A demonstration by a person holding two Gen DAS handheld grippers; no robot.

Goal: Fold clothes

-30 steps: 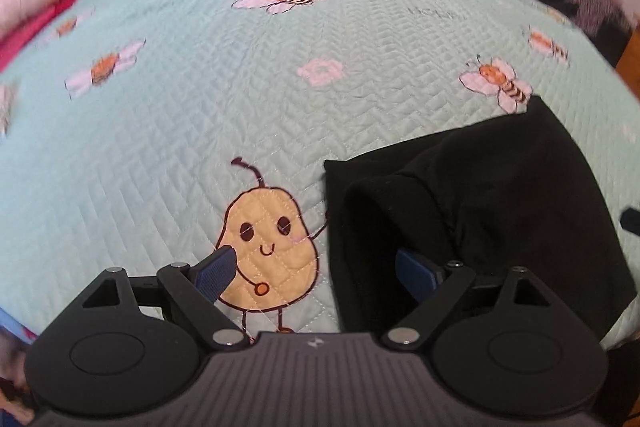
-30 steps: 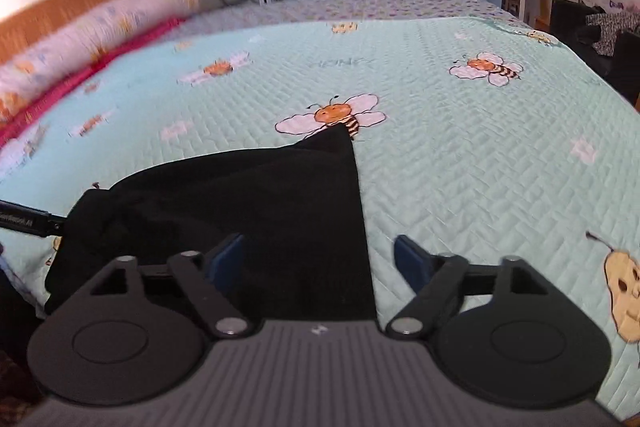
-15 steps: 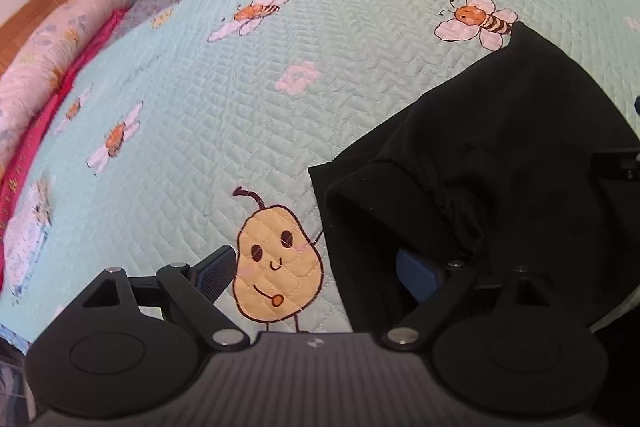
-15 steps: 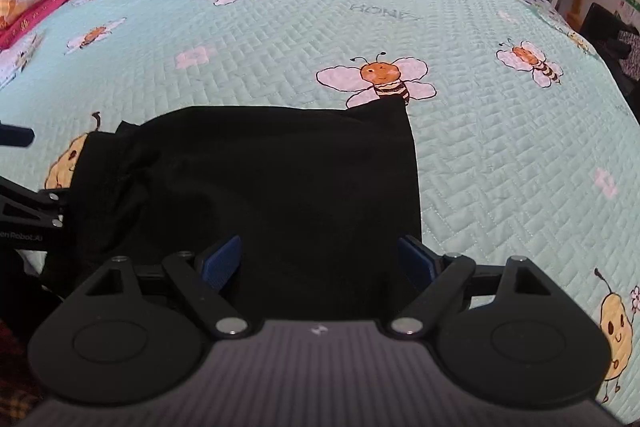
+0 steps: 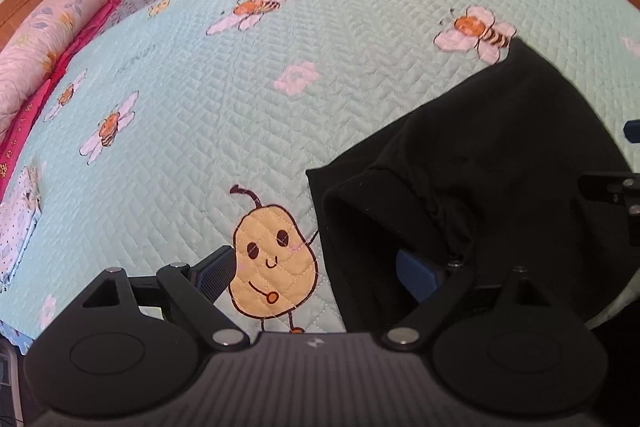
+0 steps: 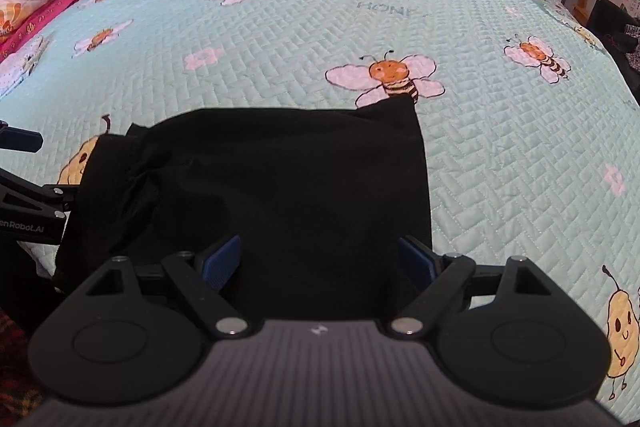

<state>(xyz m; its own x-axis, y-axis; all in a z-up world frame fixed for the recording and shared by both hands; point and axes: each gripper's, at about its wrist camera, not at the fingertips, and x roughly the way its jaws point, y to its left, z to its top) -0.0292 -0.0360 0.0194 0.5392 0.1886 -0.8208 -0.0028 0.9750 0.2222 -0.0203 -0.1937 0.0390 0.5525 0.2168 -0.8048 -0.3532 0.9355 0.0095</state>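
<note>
Black cloth fills the lower middle of your right wrist view: the black garment point(image 6: 280, 183) lies on the mint quilted bedspread point(image 6: 500, 147) at the bed's near edge, its near part running under the right tool point(image 6: 320, 261). That tool's jaws stand wide apart, holding nothing. In the left view the garment sits lower right; the left tool point(image 5: 316, 269) is also spread, its right finger point(image 5: 414, 273) tucked at a rumpled opening (a hem or cuff, I cannot tell which). The long axis runs across the right frame, its far corner pointing at the bee point(image 6: 390, 75).
</note>
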